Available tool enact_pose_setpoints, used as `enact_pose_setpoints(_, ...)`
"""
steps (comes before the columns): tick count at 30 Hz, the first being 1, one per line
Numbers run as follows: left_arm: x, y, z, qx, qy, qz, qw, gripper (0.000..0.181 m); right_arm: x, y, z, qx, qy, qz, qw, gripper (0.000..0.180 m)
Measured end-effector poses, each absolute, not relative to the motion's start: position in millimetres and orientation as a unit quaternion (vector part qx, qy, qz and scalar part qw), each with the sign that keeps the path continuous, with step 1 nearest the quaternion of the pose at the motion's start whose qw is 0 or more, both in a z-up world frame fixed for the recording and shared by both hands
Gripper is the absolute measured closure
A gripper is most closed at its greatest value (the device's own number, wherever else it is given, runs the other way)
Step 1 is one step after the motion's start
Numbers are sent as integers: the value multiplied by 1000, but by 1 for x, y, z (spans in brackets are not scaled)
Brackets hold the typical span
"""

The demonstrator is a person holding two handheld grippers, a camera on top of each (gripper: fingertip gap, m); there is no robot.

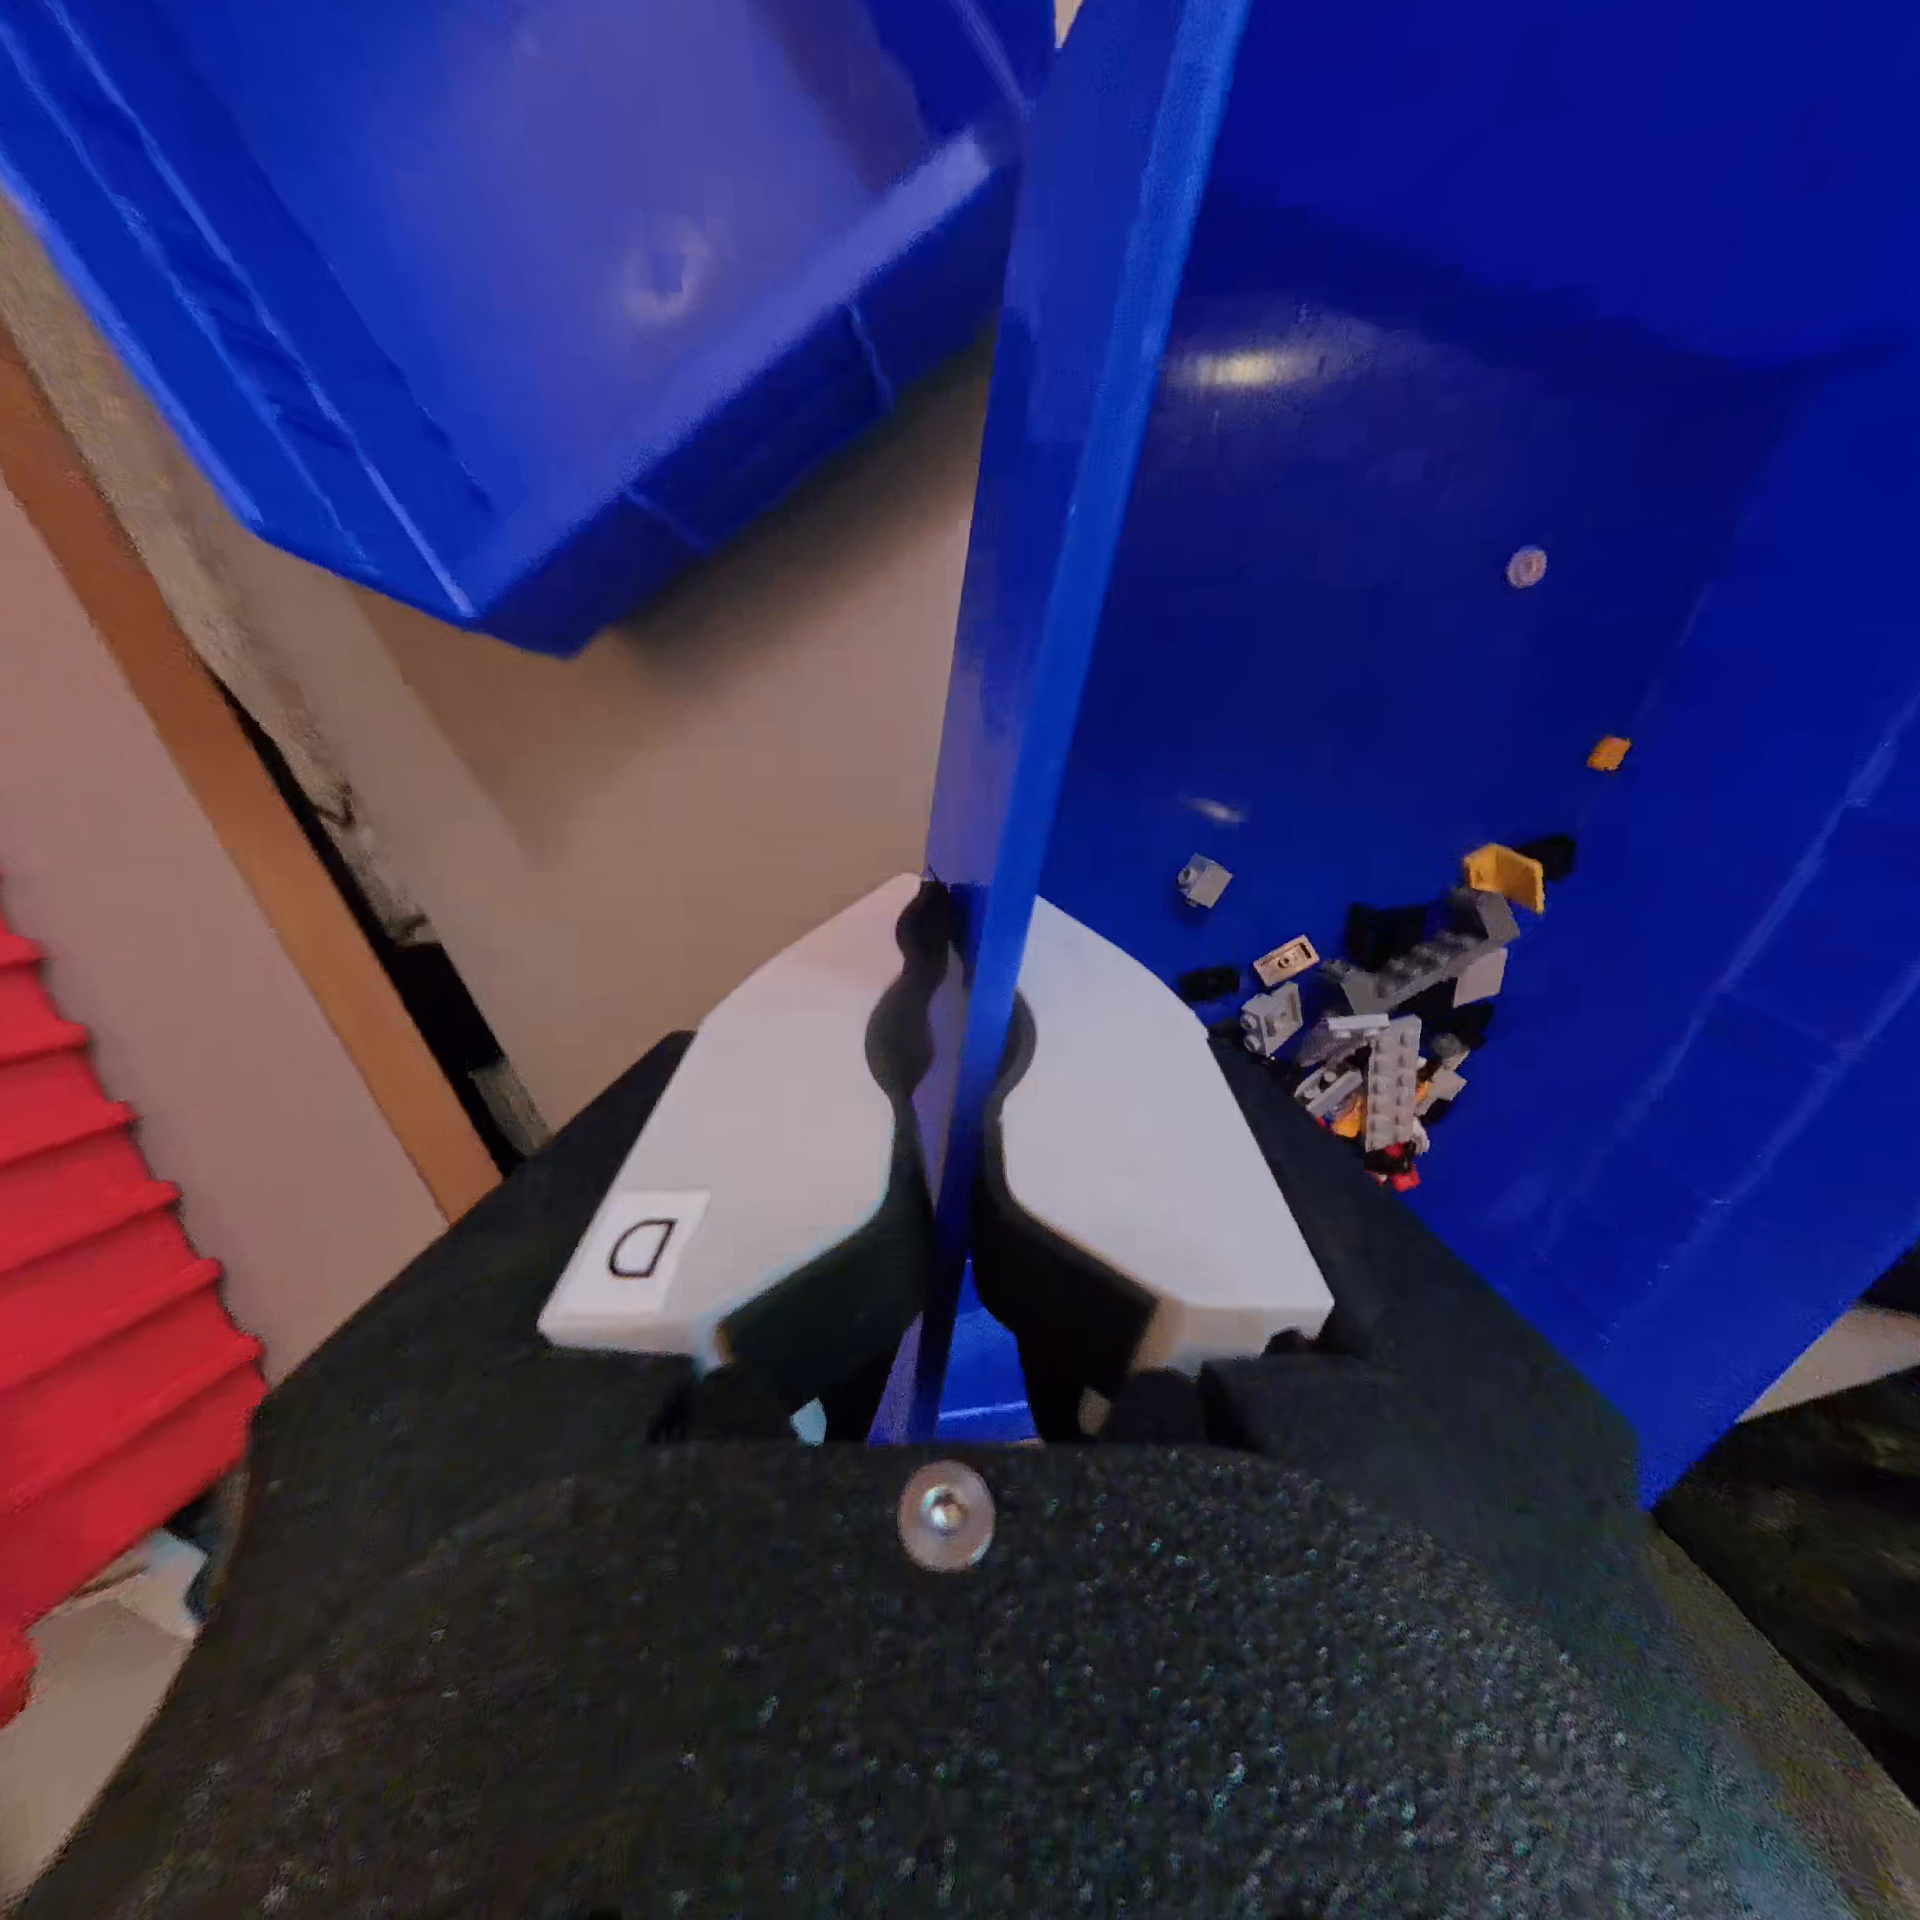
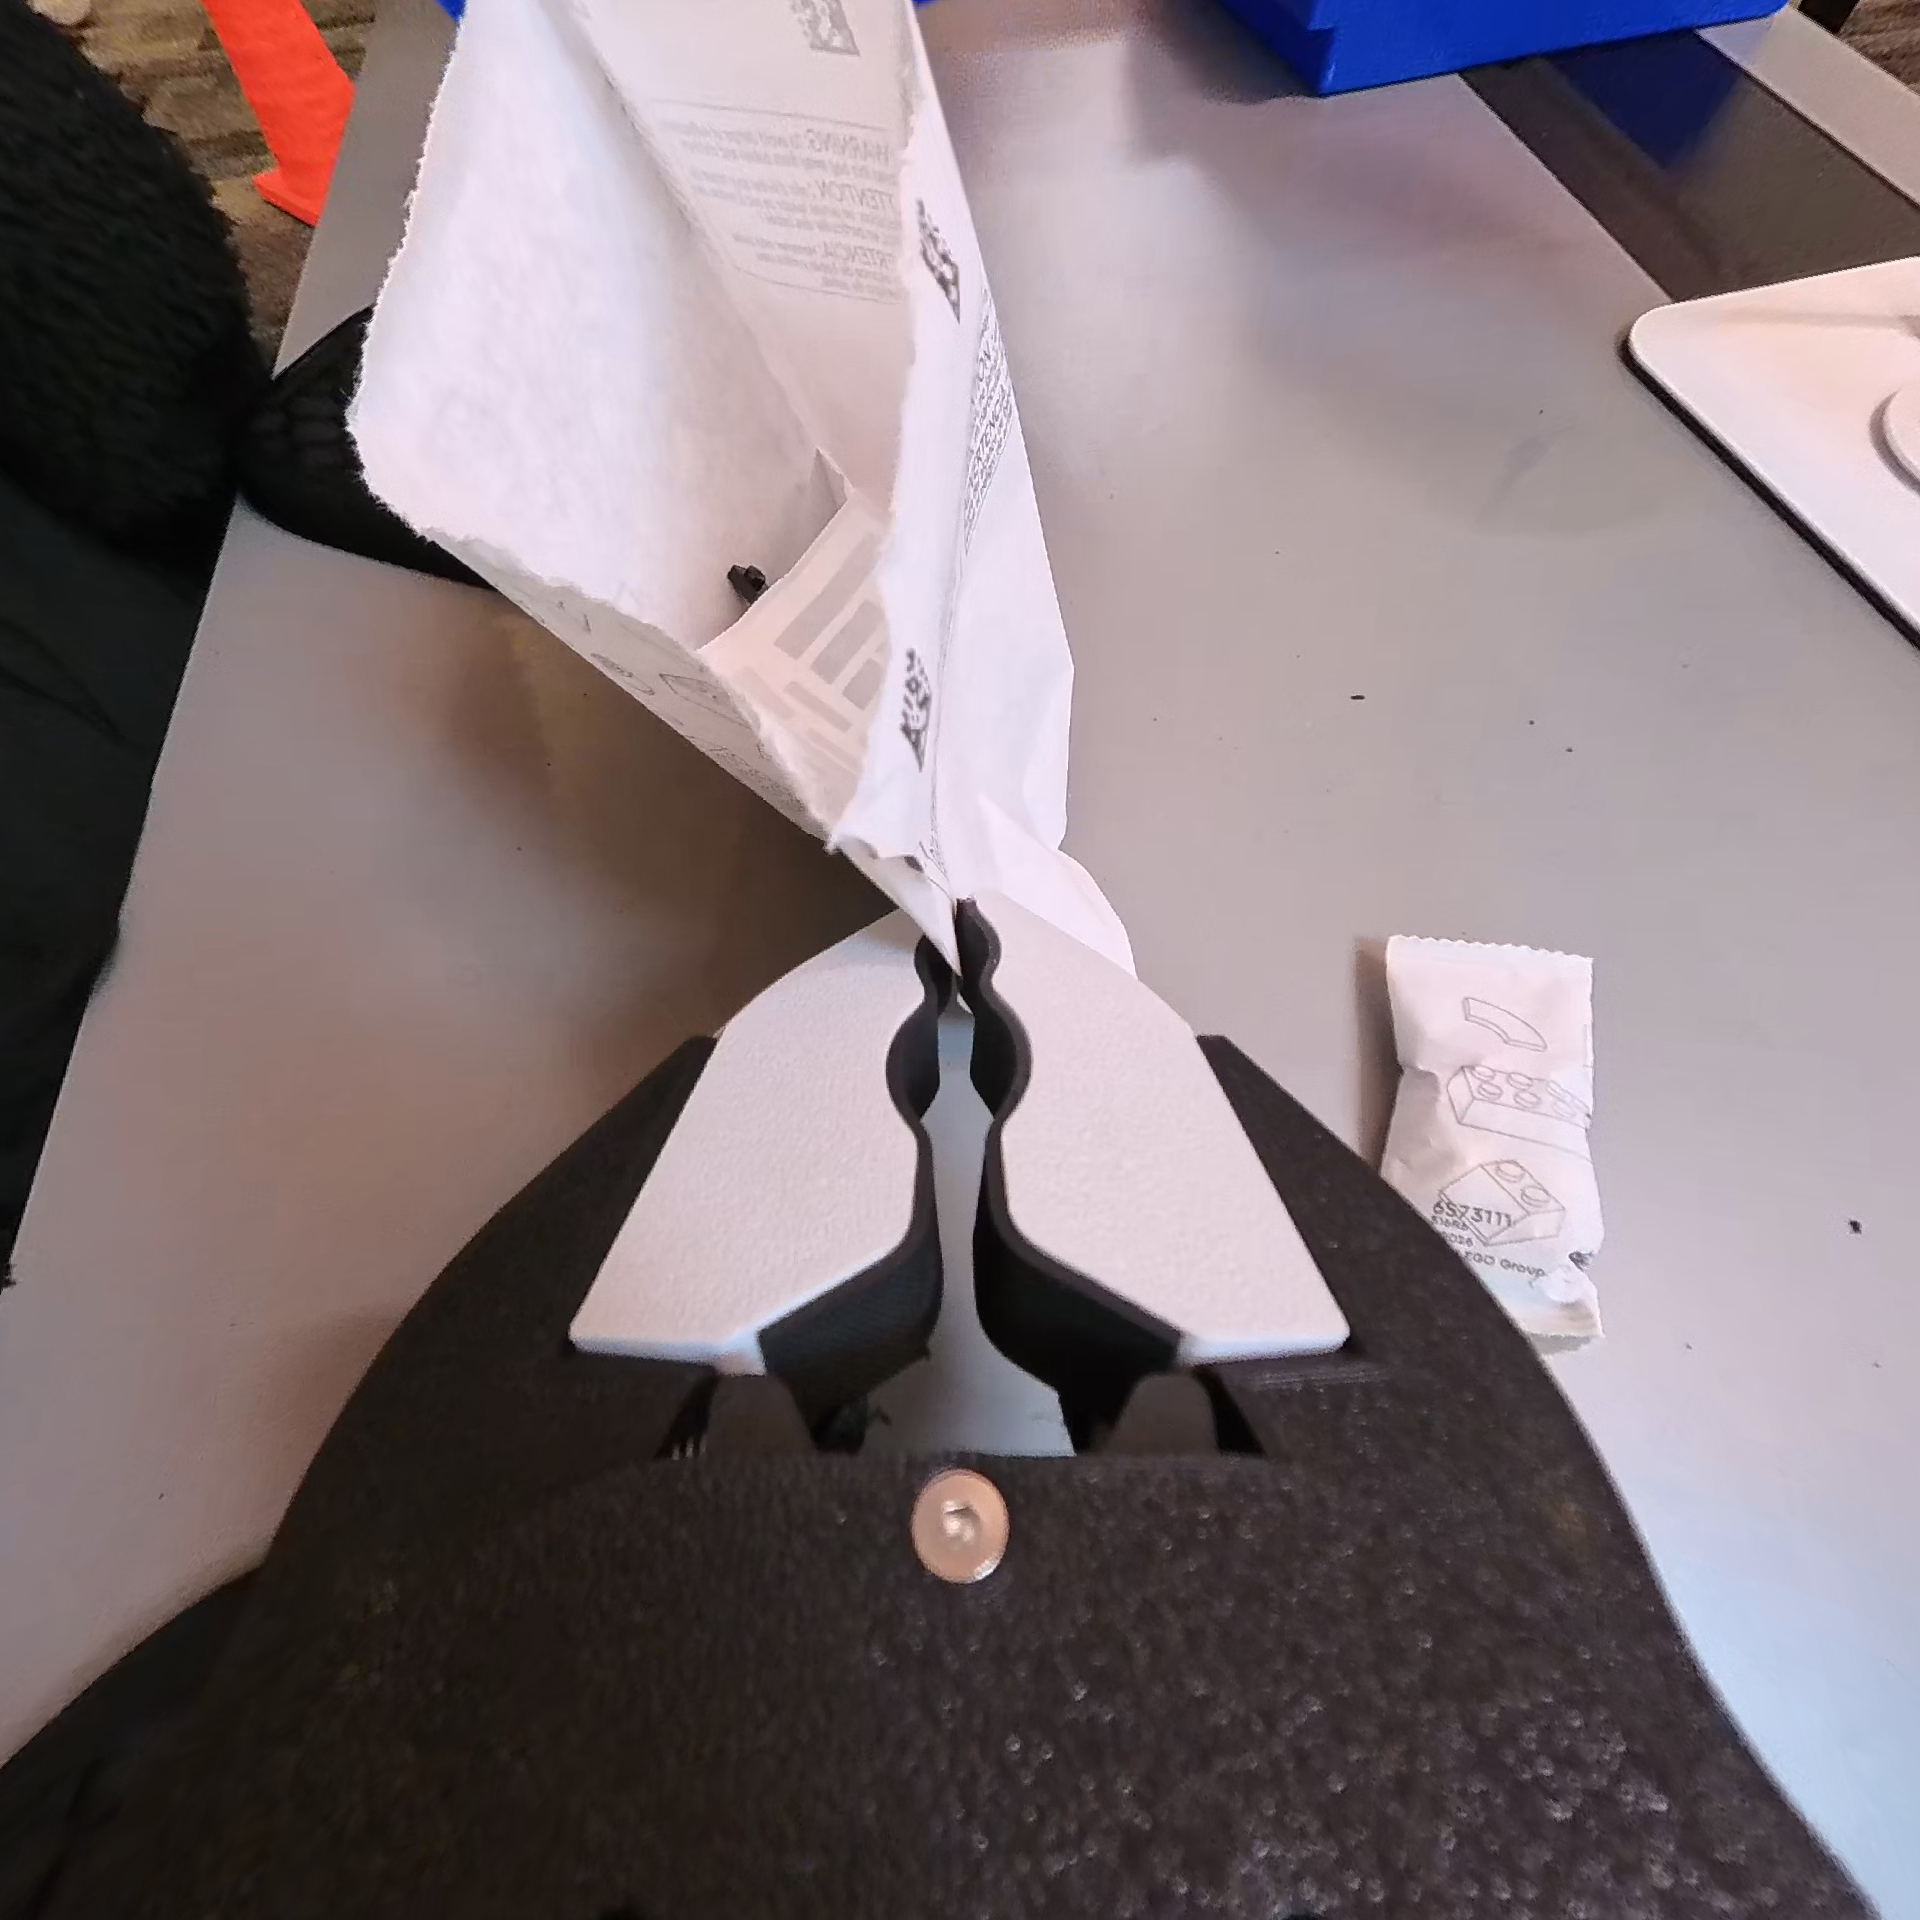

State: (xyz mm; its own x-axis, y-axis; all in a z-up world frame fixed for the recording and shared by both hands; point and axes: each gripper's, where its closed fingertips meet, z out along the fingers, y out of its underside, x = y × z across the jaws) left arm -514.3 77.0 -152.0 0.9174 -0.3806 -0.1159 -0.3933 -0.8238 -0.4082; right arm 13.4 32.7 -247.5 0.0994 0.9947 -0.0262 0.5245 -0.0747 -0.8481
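My left gripper [image 1: 961,914] is shut on the side wall of a blue plastic bin [image 1: 1351,520] and holds it tilted. A small heap of grey, black and yellow toy bricks [image 1: 1392,1029] lies in the bin's lower corner. My right gripper [image 2: 961,920] is shut on one corner of a torn-open white paper bag [image 2: 707,416] with printed markings, holding it up above the grey table [image 2: 1299,623]. One small black piece [image 2: 744,578] shows inside the bag's torn mouth.
A second blue bin [image 1: 499,312] is beside the held one. A small sealed white paper packet [image 2: 1491,1132] lies on the table right of my right gripper. A white tray [image 2: 1787,416] is at far right, a blue bin [image 2: 1475,36] at the back, an orange cone [image 2: 286,104] on the floor. The left gripper's tips are roughly 55 cm from the right gripper's.
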Motion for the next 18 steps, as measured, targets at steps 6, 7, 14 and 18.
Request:
enact_pose_setpoints(6, -494, 87, -103, -929, 153, -38, 336, 176, 11, 34, -247, -660, -575, 332, 352, 179)
enact_pose_setpoints(7, -491, 90, -98, -924, 142, -52, 351, 176, 10, 35, -246, -663, -571, 329, 355, 179)
enact_pose_setpoints(14, -470, 120, -83, -894, 86, -119, 423, 176, -17, 46, -241, -707, -522, 332, 343, 180)
enact_pose_setpoints(18, -459, 137, -65, -874, 68, -149, 458, 176, -33, 48, -239, -713, -517, 328, 341, 180)
